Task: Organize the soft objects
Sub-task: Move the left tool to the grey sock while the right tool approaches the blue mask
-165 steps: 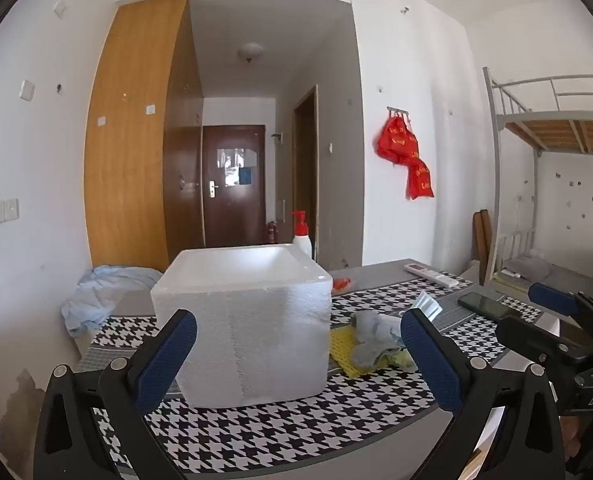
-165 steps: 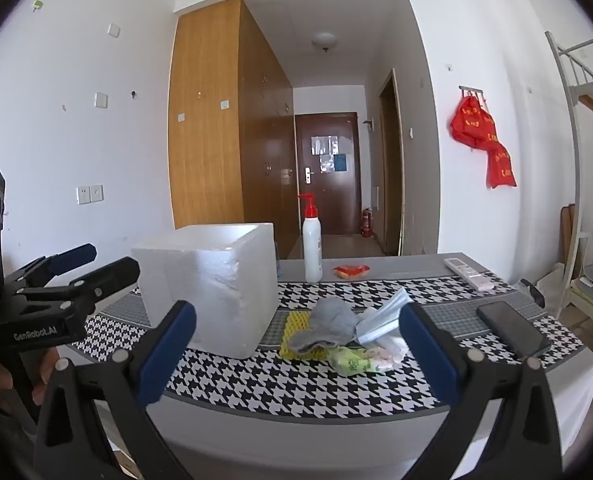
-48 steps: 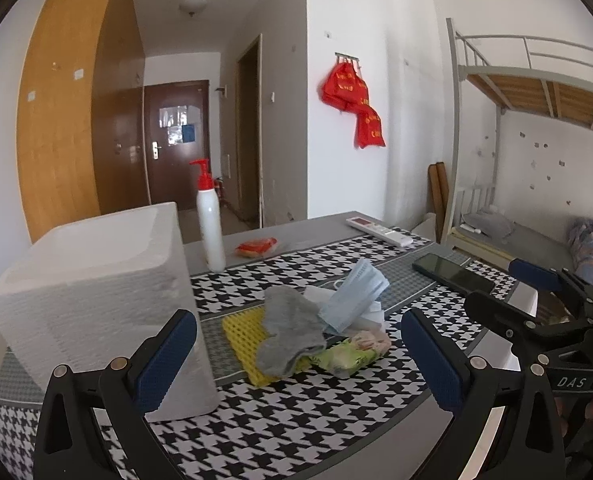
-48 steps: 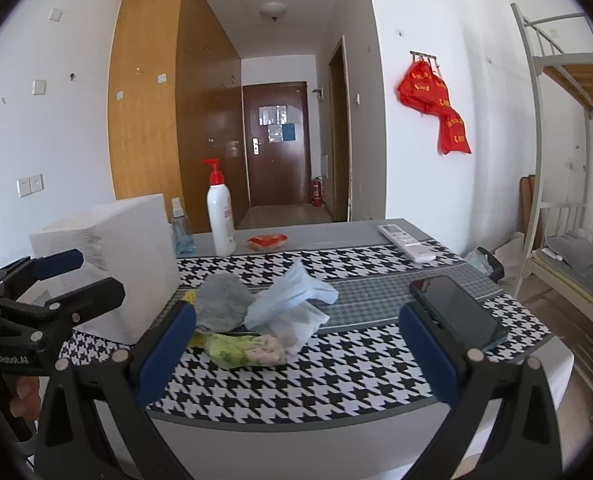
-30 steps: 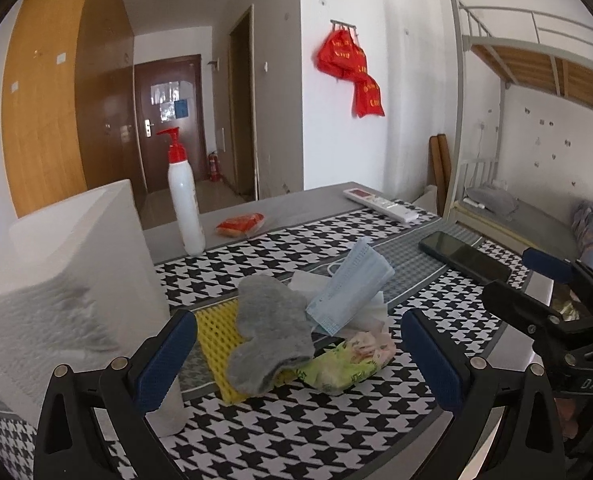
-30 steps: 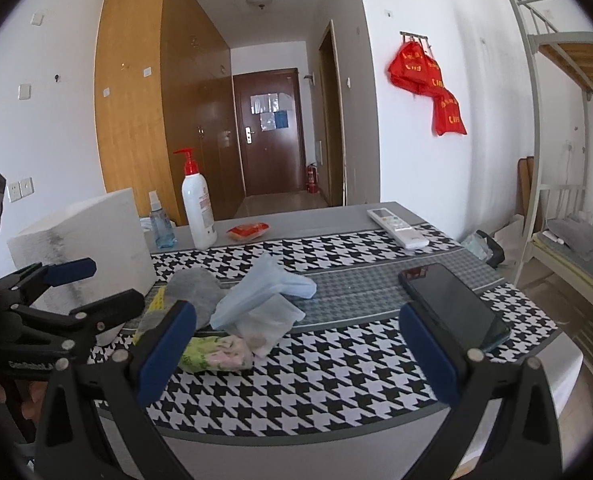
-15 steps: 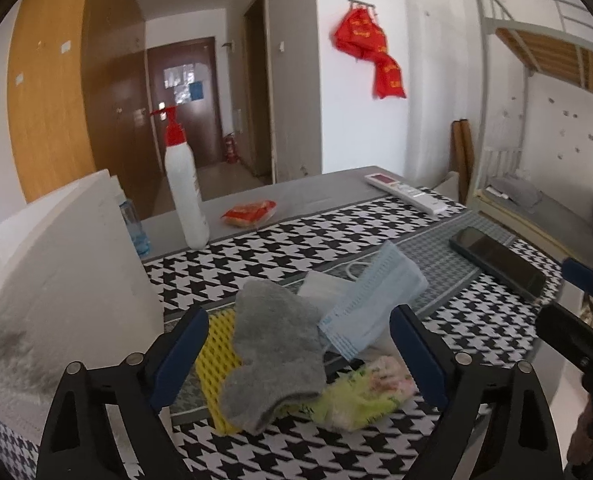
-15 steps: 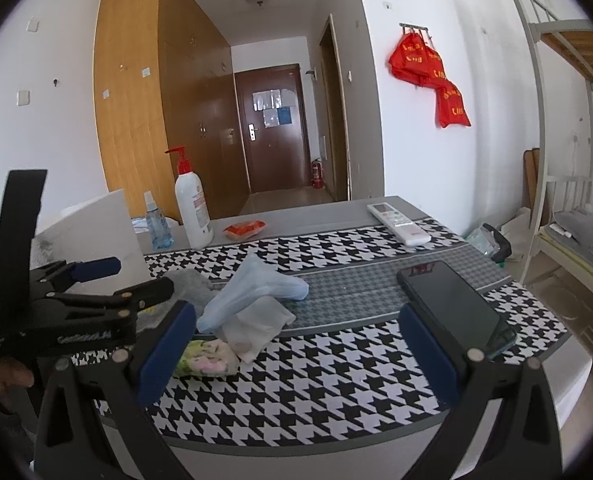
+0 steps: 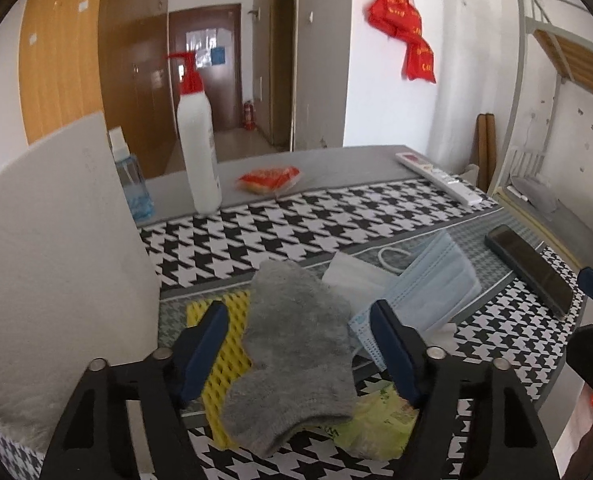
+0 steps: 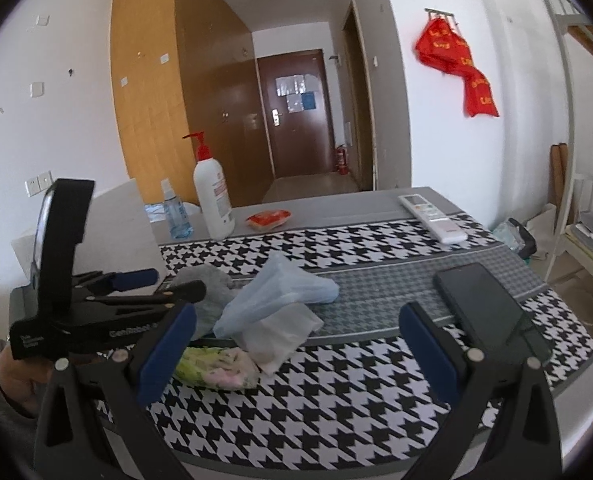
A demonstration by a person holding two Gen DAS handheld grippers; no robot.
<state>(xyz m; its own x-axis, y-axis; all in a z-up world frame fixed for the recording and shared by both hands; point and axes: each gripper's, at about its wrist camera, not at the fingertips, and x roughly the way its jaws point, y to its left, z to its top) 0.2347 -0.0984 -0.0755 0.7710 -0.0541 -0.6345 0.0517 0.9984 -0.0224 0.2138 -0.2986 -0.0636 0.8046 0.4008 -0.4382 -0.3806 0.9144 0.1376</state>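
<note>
A grey sock [image 9: 296, 344] lies on a yellow mesh cloth [image 9: 220, 364], beside a blue face mask [image 9: 428, 288], a white tissue [image 9: 352, 276] and a green floral packet [image 9: 376, 424]. My left gripper [image 9: 300, 344] is open, its fingers on either side of the sock, partly closed in. It shows in the right wrist view [image 10: 156, 284] at the sock [image 10: 208, 284]. My right gripper [image 10: 296, 344] is open and empty, in front of the mask [image 10: 280, 292] and tissue [image 10: 280, 332].
A white foam box [image 9: 52, 264] stands at the left. A pump bottle [image 9: 198, 148], a small spray bottle [image 9: 132, 184], a red packet [image 9: 268, 178] and a remote [image 9: 436, 178] are at the back. A phone [image 10: 492, 316] lies at the right on the houndstooth cloth [image 10: 336, 396].
My left gripper has moved forward and down over the pile and its fingers have narrowed around the grey sock. My right gripper has barely moved.
</note>
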